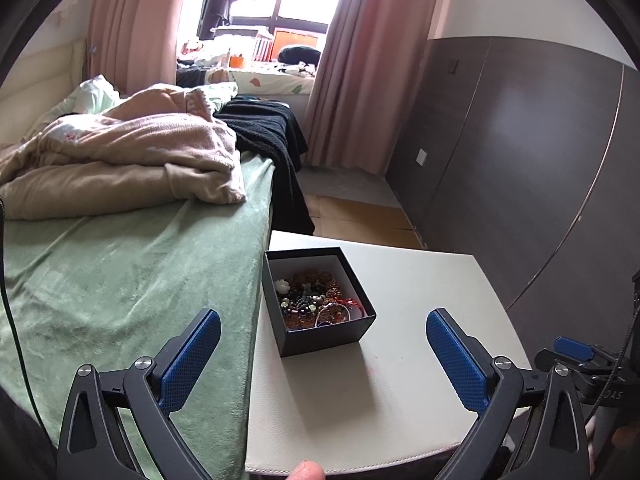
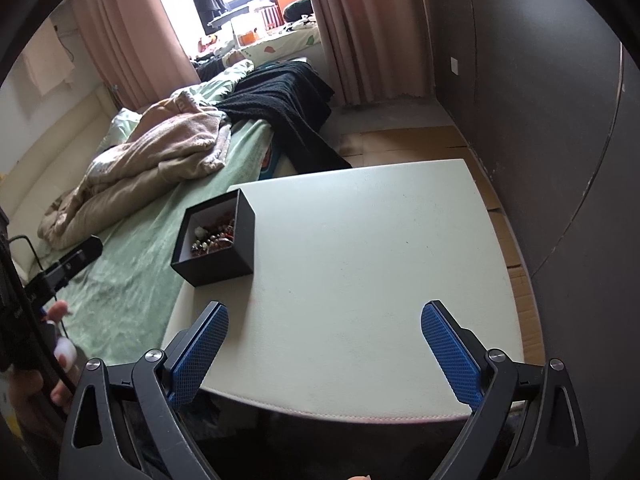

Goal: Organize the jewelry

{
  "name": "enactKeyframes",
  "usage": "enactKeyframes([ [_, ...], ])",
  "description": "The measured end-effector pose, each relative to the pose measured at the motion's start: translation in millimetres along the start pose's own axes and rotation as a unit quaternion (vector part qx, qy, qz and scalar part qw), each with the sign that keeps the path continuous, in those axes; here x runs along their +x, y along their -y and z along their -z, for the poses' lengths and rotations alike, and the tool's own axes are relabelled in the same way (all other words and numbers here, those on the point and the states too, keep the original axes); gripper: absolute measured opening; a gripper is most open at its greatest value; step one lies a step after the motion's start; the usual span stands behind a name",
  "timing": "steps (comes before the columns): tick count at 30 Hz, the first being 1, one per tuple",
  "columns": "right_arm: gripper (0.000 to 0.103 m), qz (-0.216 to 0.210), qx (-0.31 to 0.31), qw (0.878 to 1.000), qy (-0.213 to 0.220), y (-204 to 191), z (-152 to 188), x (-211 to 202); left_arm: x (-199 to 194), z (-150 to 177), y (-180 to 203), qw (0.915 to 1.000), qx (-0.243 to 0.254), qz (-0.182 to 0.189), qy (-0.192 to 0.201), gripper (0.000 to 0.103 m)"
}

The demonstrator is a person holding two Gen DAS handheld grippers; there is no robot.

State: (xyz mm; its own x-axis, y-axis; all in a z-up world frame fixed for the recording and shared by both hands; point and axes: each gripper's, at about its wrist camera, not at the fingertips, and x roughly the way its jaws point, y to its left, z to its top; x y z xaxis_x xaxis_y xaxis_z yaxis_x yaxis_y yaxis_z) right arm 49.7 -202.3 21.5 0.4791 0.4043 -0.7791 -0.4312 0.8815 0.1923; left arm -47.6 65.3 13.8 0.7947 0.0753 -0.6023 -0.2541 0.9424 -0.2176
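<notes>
A small black box (image 1: 325, 337) with a white inside stands on the left part of a white table (image 1: 420, 320), next to the bed. It holds a tangle of beaded bracelets and jewelry (image 1: 316, 300). My left gripper (image 1: 322, 338) is open and empty, held above the table just in front of the box. In the right wrist view the box (image 2: 224, 258) sits at the table's (image 2: 360, 260) left edge with jewelry (image 2: 212, 236) inside. My right gripper (image 2: 324, 334) is open and empty, over the table's near edge, to the right of the box.
A bed with a green sheet (image 1: 120, 280), a pink-beige blanket (image 1: 120, 152) and a black knitted throw (image 1: 268, 128) lies left of the table. A dark wardrobe (image 1: 520, 160) stands to the right. Cardboard covers the floor (image 2: 420, 144) beyond the table.
</notes>
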Motion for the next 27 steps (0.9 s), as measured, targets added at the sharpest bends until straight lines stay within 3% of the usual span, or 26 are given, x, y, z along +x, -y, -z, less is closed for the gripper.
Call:
enactKeyframes([
  [27,0.097,-0.004,0.008,1.000,0.025,10.5,3.0,-20.1,-9.0,1.7,12.9,0.9999,0.010,-0.004,0.009,0.102],
])
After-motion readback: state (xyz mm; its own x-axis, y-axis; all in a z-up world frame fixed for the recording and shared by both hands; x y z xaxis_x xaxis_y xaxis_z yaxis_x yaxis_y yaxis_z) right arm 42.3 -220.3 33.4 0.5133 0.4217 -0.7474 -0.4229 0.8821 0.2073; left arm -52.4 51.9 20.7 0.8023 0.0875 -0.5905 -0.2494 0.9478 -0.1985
